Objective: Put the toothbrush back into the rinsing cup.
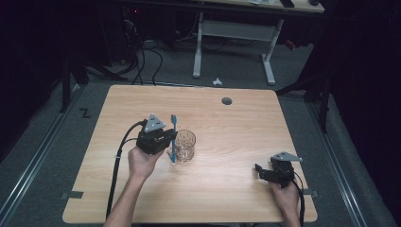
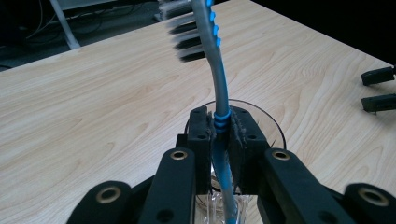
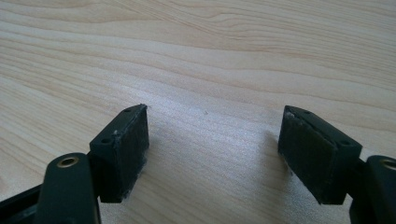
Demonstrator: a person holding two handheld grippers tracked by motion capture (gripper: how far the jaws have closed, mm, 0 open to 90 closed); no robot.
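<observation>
A blue and grey toothbrush [image 1: 173, 137] stands nearly upright, bristles at the top, with my left gripper [image 1: 171, 137] shut on its handle. In the left gripper view the toothbrush [image 2: 219, 79] rises between the closed pads, and its lower end reaches down into a clear glass tumbler [image 2: 268, 126] just beyond the jaws. The tumbler [image 1: 185, 144] sits near the middle of the wooden table [image 1: 227, 123]. My right gripper [image 1: 257, 170] rests low at the table's front right, open, with nothing between its fingers [image 3: 123, 149].
A round grommet hole [image 1: 227, 100] marks the table's far side. Beyond the table stand a white desk frame [image 1: 234, 38] and loose cables [image 1: 146, 52] on the floor. The right gripper's tips [image 2: 378, 88] show at the right edge of the left gripper view.
</observation>
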